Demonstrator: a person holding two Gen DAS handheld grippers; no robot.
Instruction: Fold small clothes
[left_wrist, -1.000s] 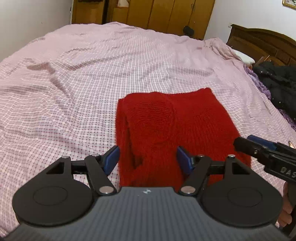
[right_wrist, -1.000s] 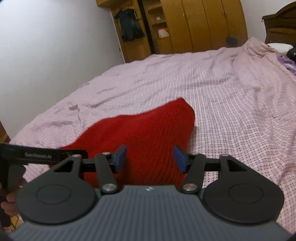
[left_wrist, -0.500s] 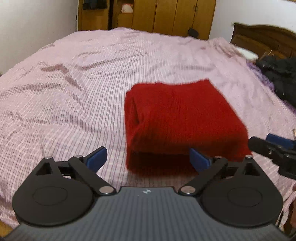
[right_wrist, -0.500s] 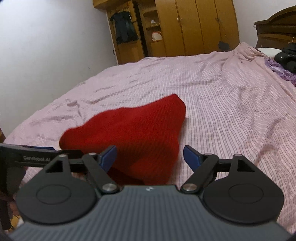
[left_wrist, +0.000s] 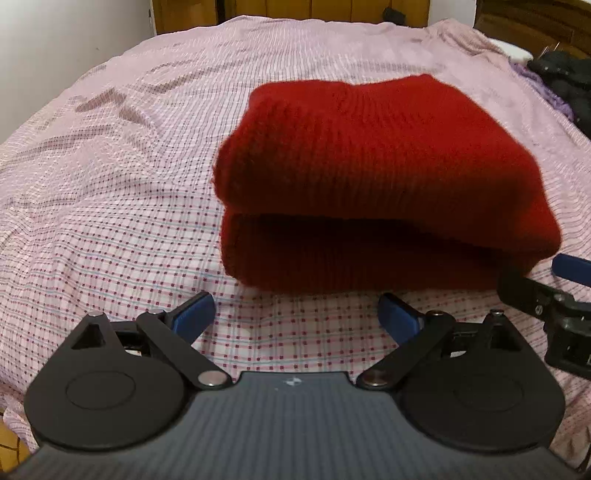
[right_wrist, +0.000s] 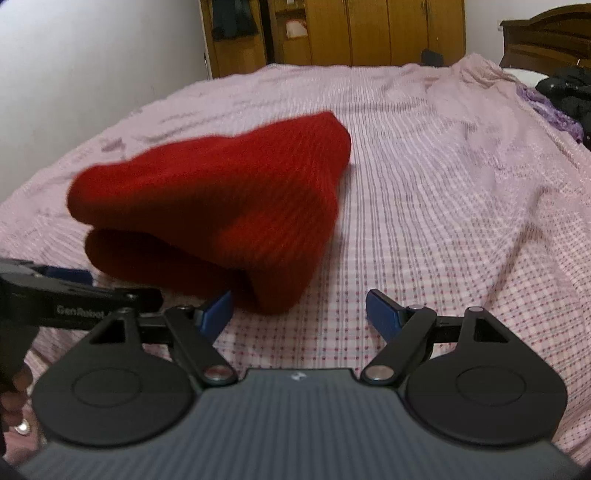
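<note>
A red knitted garment (left_wrist: 376, 177) lies folded in two layers on the pink checked bedsheet (left_wrist: 110, 206). It also shows in the right wrist view (right_wrist: 221, 206). My left gripper (left_wrist: 297, 314) is open and empty, just in front of the garment's near fold, not touching it. My right gripper (right_wrist: 299, 310) is open and empty, in front of the garment's right corner. The right gripper's fingers (left_wrist: 569, 266) show at the right edge of the left wrist view. The left gripper's finger (right_wrist: 66, 291) shows at the left of the right wrist view.
Wooden wardrobes (right_wrist: 369, 33) stand beyond the bed's far end. A dark wooden headboard (right_wrist: 546, 33) and dark and purple clothes (right_wrist: 565, 96) lie at the right. A white wall (right_wrist: 92, 55) runs along the left.
The red garment has gone from one flat layer to a doubled fold. Both grippers have opened wider and pulled back from it toward the bed's near edge.
</note>
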